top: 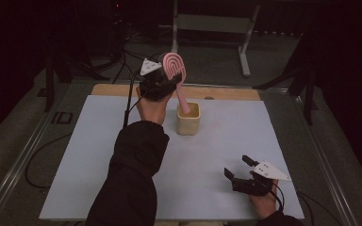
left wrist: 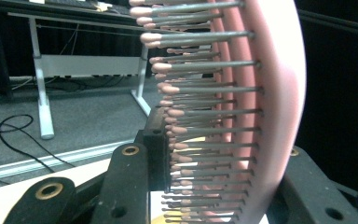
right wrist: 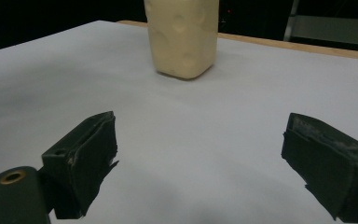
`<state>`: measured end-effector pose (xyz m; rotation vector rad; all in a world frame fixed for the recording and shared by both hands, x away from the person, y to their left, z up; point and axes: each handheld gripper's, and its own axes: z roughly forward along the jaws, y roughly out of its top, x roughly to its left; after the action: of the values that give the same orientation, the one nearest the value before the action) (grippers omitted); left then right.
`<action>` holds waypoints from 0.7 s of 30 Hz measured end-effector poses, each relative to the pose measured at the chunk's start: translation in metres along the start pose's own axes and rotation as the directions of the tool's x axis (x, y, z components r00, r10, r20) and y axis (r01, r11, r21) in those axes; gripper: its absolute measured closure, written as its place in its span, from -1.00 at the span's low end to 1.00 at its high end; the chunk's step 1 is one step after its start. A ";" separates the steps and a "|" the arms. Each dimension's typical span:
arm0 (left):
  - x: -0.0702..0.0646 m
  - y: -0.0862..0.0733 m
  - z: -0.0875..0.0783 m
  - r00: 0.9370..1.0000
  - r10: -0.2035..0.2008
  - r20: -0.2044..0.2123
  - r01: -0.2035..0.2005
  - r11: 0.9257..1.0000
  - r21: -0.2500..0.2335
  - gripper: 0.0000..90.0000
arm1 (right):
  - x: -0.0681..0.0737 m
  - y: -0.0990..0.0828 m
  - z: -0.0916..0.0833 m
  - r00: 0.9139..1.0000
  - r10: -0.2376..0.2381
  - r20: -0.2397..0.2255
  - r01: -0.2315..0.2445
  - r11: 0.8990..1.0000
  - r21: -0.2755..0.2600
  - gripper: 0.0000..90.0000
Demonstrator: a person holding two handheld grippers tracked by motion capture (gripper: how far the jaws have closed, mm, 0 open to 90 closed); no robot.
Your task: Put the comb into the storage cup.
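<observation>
Left gripper point(top: 162, 81) clamps pink hairbrush point(top: 175, 68) by its head, handle tip inside cream cup point(top: 188, 118), release pending; right gripper point(top: 239, 170) idle, jaws wide, empty.

Dim room — grey carpet floor point(top: 273, 56), a white-legged bench point(top: 212, 23) behind, black cables point(left wrist: 9, 128) trailing.

A pink hairbrush point(top: 175, 66) of smooth, glossy plastic shows thin metal-looking pins with pink rounded tips. The cream cup point(top: 188, 118) looks matt, possibly plastic or silicone, on a matt white sheet point(top: 89, 155) over a wooden board point(top: 226, 92). Worn, rough black pads point(right wrist: 86, 154) face the jaws.
</observation>
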<state>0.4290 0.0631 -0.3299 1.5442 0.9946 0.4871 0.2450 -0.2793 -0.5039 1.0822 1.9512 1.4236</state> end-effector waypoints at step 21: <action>0.000 -0.003 0.009 1.000 -0.023 -0.015 0.023 1.000 -0.012 0.43 | -0.001 0.000 -0.001 1.000 0.008 0.001 -0.008 1.000 -0.008 -0.78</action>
<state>0.4344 0.0574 -0.3351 1.5189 1.0177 0.4884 0.2454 -0.2808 -0.5034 1.0878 1.9411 1.4337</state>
